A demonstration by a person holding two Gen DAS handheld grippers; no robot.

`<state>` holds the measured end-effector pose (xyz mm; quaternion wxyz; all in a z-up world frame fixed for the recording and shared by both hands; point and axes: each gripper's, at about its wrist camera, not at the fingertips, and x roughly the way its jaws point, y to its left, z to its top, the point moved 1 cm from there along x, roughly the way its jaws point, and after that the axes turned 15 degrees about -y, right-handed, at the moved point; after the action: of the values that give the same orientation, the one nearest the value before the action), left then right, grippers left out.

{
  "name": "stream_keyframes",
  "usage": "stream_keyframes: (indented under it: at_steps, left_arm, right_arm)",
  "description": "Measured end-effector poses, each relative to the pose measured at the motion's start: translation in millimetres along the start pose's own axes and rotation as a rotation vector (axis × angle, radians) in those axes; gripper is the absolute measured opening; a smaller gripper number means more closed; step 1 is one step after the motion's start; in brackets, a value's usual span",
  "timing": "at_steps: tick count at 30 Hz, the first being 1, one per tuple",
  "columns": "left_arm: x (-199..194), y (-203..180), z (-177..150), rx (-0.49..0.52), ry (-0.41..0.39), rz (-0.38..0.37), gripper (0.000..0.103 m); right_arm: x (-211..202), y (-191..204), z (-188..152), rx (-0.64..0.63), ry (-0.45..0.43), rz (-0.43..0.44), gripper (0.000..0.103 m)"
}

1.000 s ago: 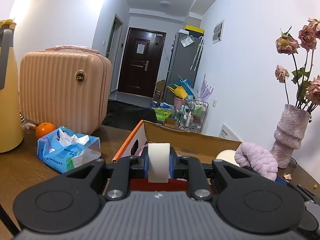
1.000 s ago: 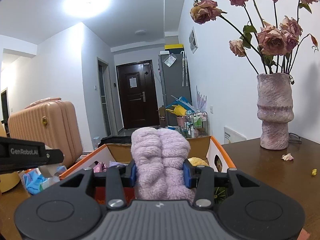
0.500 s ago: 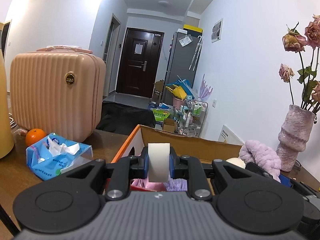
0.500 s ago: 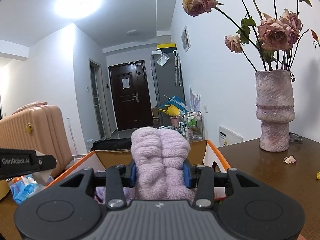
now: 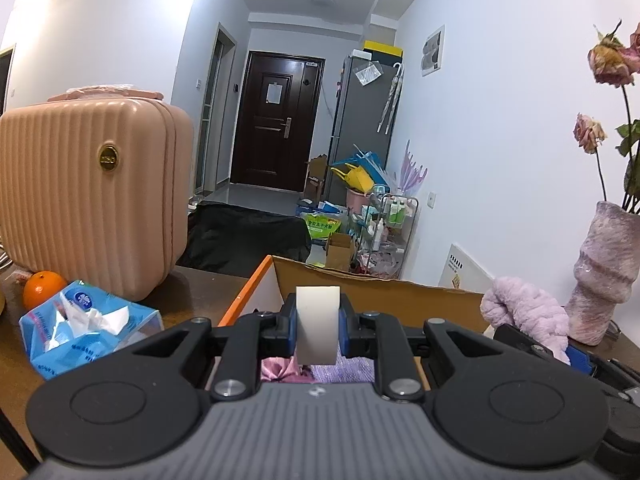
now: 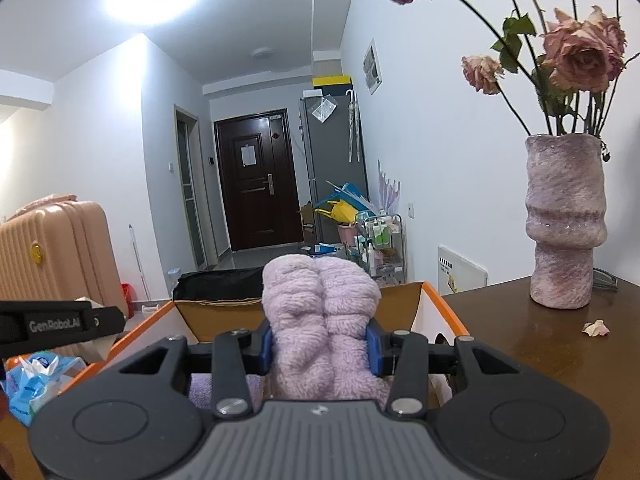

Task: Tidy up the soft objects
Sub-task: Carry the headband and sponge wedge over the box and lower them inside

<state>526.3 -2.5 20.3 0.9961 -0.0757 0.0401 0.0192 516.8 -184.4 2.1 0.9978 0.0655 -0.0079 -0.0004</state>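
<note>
**Both jaws loaded over the box**

Your left gripper point(image 5: 318, 330) has its jaws clamped on a white sponge point(image 5: 317, 325), above the cardboard box point(image 5: 384, 292). Your right gripper point(image 6: 320, 346) squeezes a lilac fluffy cloth point(image 6: 320, 320) over that box. On the tabletop point(image 6: 532, 344), the vase point(image 6: 564, 236) stands at two o'clock.

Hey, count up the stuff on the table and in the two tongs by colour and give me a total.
Pink, 2: ribbed pink suitcase, mottled pink ceramic vase.
Purple, 1: fluffy lilac towel.
White, 1: white foam block.
Blue, 1: blue plastic tissue pack.
Orange, 1: round orange fruit.
Brown, 1: open cardboard box.
Total: 7.
</note>
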Motion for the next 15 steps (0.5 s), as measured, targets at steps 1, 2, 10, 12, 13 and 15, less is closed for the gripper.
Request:
stream_keyframes:
  at_steps: [1, 2, 10, 12, 13, 15]
  left_arm:
    - [2, 0, 0, 0.003, 0.001, 0.001, 0.019]
    - [5, -1, 0, 0.006, 0.001, 0.002, 0.019]
    - [22, 0, -4, 0.023, 0.016, 0.023, 0.019]
    - [26, -1, -6, 0.029, 0.023, 0.028, 0.019]
    - [28, -1, -7, 0.032, 0.026, 0.031, 0.019]
    - [31, -1, -9, 0.038, 0.030, 0.036, 0.019]
  right_arm:
    - [2, 1, 0, -0.003, 0.003, 0.000, 0.042]
    - [5, 2, -1, -0.007, 0.008, -0.001, 0.042]
    - [22, 6, -3, -0.017, 0.044, -0.009, 0.042]
    - [25, 7, -3, -0.023, 0.046, -0.013, 0.042]
    - [27, 8, -4, -0.026, 0.047, -0.014, 0.042]
    - [29, 10, -5, -0.030, 0.048, -0.014, 0.042]
